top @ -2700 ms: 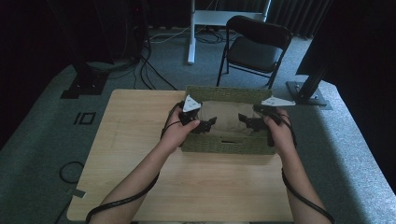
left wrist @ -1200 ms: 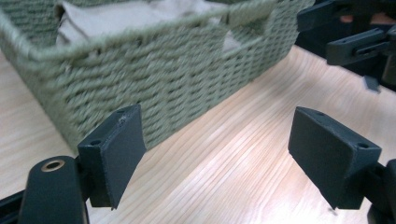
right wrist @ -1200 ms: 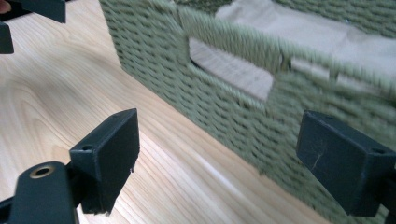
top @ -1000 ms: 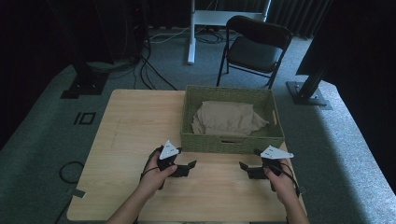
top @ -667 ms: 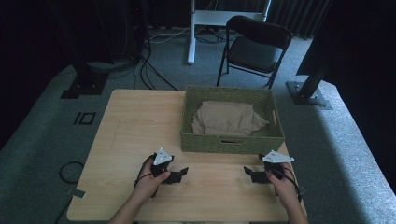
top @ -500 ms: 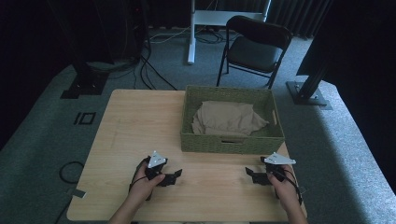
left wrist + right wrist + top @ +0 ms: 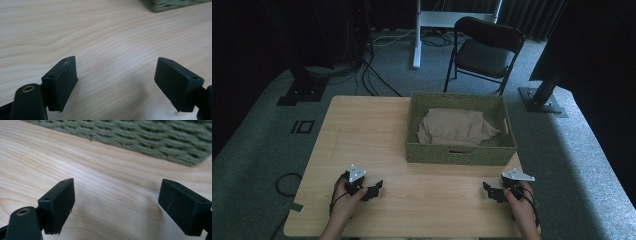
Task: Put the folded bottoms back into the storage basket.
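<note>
I hold my left hand-held gripper [image 7: 373,189] low over the near left part of the pale wooden worktop [image 7: 362,130], wrist straight, its 2 black jaws spread wide with nothing between them, pointing across toward the middle. My right hand-held gripper [image 7: 490,190] sits low over the near right corner, jaws likewise released and bare wood between them, aimed inward toward the left one. The green woven rectangular basket [image 7: 459,156] stands at the far right of the worktop, well apart from both, with the crumpled tan cloth [image 7: 454,126] lying inside it.
</note>
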The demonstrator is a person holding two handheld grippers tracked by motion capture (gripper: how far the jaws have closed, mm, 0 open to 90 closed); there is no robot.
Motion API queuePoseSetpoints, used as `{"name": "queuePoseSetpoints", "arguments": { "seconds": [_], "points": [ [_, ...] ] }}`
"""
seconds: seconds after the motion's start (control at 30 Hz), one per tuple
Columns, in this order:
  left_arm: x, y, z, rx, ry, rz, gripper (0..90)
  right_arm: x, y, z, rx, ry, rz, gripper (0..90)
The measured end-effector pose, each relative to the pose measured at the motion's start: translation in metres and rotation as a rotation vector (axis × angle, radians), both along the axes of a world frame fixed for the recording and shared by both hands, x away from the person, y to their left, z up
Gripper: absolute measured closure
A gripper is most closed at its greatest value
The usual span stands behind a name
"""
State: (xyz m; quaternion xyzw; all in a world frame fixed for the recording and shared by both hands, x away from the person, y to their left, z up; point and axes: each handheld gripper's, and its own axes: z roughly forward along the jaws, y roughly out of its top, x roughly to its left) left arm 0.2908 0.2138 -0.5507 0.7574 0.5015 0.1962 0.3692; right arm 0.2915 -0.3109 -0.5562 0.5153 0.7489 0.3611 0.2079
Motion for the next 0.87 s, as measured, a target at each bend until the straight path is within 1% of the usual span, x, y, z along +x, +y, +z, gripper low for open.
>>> {"name": "queuePoseSetpoints", "arguments": {
  "seconds": [0.03,0.07,0.1,0.13,0.17,0.2,0.23,0.27,0.3,0.33,0.37,0.43,0.47,0.53,0.57,0.6,0.63,0.7,0.77,0.87],
  "points": [
    [0.0,0.004,0.0,-0.013,0.003,0.011,19.5,0.0,-0.001,0.0,-0.009,0.009,-0.006,13.7],
    [0.0,0.004,0.0,-0.013,0.003,0.011,19.5,-0.001,-0.001,0.0,-0.016,0.01,-0.007,13.7],
    [0.001,0.012,0.0,-0.014,-0.001,0.073,19.5,-0.001,-0.001,0.0,-0.019,0.01,-0.013,13.7],
    [0.001,0.015,0.0,-0.008,0.008,0.095,19.5,-0.001,-0.001,-0.001,-0.021,0.017,-0.021,13.7],
    [0.002,0.017,0.0,-0.006,0.019,0.098,19.5,-0.001,-0.002,-0.001,-0.029,0.02,-0.027,13.8],
    [0.002,0.017,0.0,-0.006,0.019,0.098,19.4,-0.001,-0.002,-0.001,-0.029,0.02,-0.027,13.8],
    [0.002,0.021,-0.001,-0.025,0.032,0.122,18.9,-0.002,-0.001,-0.001,-0.041,0.02,-0.03,13.7],
    [0.001,0.022,-0.001,-0.024,0.032,0.138,18.8,-0.002,-0.001,-0.001,-0.047,0.019,-0.032,13.7],
    [0.001,0.022,-0.001,-0.024,0.032,0.138,18.8,-0.002,-0.001,-0.001,-0.047,0.019,-0.032,13.7],
    [0.001,0.023,-0.001,0.006,0.032,0.147,18.8,-0.002,0.001,-0.001,-0.063,0.018,-0.031,13.3],
    [0.002,0.023,-0.001,0.023,0.029,0.157,18.8,-0.002,0.001,-0.001,-0.063,0.019,-0.033,13.1],
    [0.002,0.023,-0.001,0.023,0.029,0.157,18.8,-0.002,0.001,-0.001,-0.063,0.019,-0.033,12.8],
    [0.003,0.022,-0.002,0.111,0.028,0.186,17.4,-0.002,0.001,-0.001,-0.063,0.02,-0.036,12.6],
    [0.004,0.022,-0.002,0.109,0.048,0.227,9.2,-0.001,0.001,-0.001,-0.063,0.021,-0.056,12.4],
    [0.005,0.022,-0.003,0.106,0.054,0.246,7.0,-0.001,0.001,-0.001,-0.063,0.021,-0.059,12.4],
    [0.005,0.022,-0.003,0.106,0.054,0.246,3.9,-0.001,0.001,-0.001,-0.063,0.021,-0.06,12.4],
    [0.006,0.022,-0.003,0.107,0.064,0.27,2.6,-0.001,0.001,-0.001,-0.063,0.021,-0.062,12.2],
    [0.006,0.022,-0.003,0.109,0.065,0.272,2.6,-0.001,0.001,-0.002,-0.063,0.024,-0.074,10.7],
    [0.006,0.022,-0.003,0.106,0.065,0.288,2.6,-0.001,0.001,-0.002,-0.063,0.024,-0.075,10.7],
    [0.006,0.022,-0.003,0.105,0.065,0.293,2.6,-0.001,0.001,-0.002,-0.063,0.024,-0.075,10.7]
  ]
}}
